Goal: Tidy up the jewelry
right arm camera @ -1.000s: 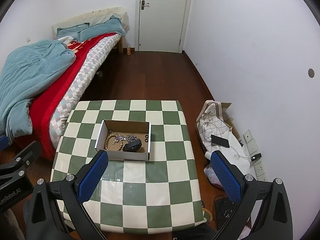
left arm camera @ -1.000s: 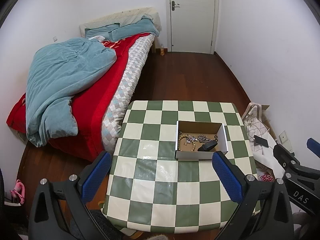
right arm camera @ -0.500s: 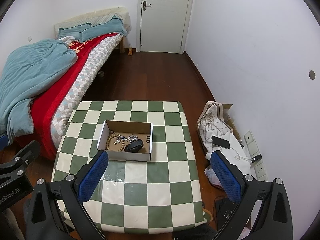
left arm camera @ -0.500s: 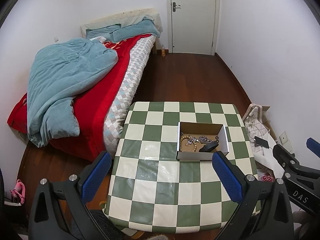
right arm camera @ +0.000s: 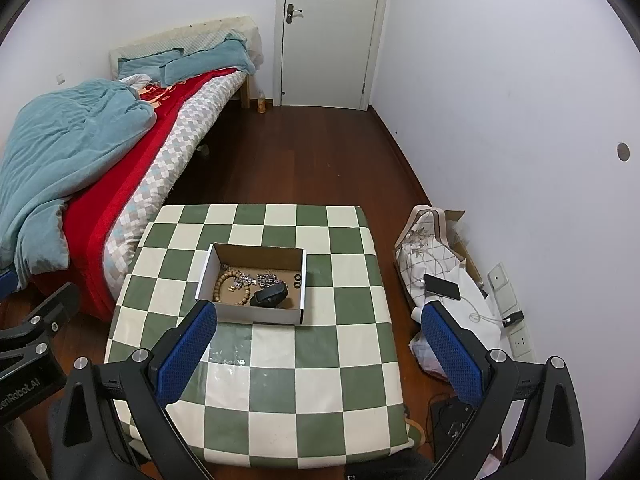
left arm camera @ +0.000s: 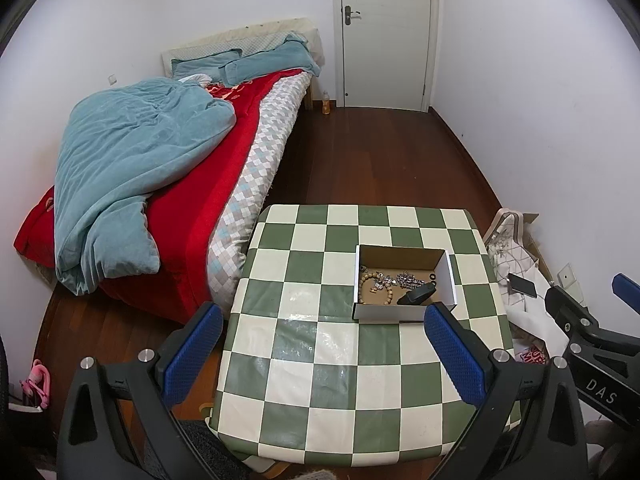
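Observation:
A shallow cardboard box [left arm camera: 394, 313] [right arm camera: 256, 314] sits on the green-and-white checkered table [left arm camera: 320, 364] [right arm camera: 256, 380]. Inside it lie a wooden bead bracelet [left arm camera: 370, 288] [right arm camera: 228, 290], a tangle of silver chain [left arm camera: 406, 279] [right arm camera: 264, 279], two small dark rings [right arm camera: 297, 280] and a black band-like item [left arm camera: 418, 294] [right arm camera: 270, 297]. My left gripper [left arm camera: 323, 338] hangs open, high above the table's near half, holding nothing. My right gripper [right arm camera: 320, 336] is open too, well above the table and back from the box.
A bed [left arm camera: 168, 168] with a teal quilt and red cover stands left of the table. A white bag with a phone [right arm camera: 442, 287] on it lies on the floor at the right, near wall sockets. A shut door [left arm camera: 384, 32] is at the far end.
Both grippers have drawn back and up a little, so the table and box look smaller and farther. Both stay open; the box contents have not moved.

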The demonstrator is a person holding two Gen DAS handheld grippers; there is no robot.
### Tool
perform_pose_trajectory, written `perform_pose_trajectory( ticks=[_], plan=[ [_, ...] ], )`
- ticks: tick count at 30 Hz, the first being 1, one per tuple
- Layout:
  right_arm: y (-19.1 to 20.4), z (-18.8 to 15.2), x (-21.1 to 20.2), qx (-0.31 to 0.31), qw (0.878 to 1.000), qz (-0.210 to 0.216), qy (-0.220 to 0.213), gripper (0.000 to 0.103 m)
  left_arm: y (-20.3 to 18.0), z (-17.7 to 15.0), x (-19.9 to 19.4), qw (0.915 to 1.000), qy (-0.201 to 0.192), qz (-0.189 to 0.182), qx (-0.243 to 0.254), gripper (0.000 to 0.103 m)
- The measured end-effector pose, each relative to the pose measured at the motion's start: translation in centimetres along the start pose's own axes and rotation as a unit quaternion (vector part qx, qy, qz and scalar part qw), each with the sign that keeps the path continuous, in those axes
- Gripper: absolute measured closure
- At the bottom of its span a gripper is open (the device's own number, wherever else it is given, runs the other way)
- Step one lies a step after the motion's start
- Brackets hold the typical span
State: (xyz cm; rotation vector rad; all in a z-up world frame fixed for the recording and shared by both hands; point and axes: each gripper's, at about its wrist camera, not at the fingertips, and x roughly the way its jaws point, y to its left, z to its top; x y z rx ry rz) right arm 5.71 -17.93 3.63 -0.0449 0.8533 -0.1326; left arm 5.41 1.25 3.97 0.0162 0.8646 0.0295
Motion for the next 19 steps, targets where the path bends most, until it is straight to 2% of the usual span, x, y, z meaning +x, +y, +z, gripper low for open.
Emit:
perform_pose_trajectory(
  ticks=[19],
  plan=[
    [0.09, 0.14, -0.15, 0.000, 1.000, 0.000, -0.001, 0.000, 0.13, -0.10, -0.35, 1.0000, -0.006, -0.004, -0.005, 0.000]
  ],
)
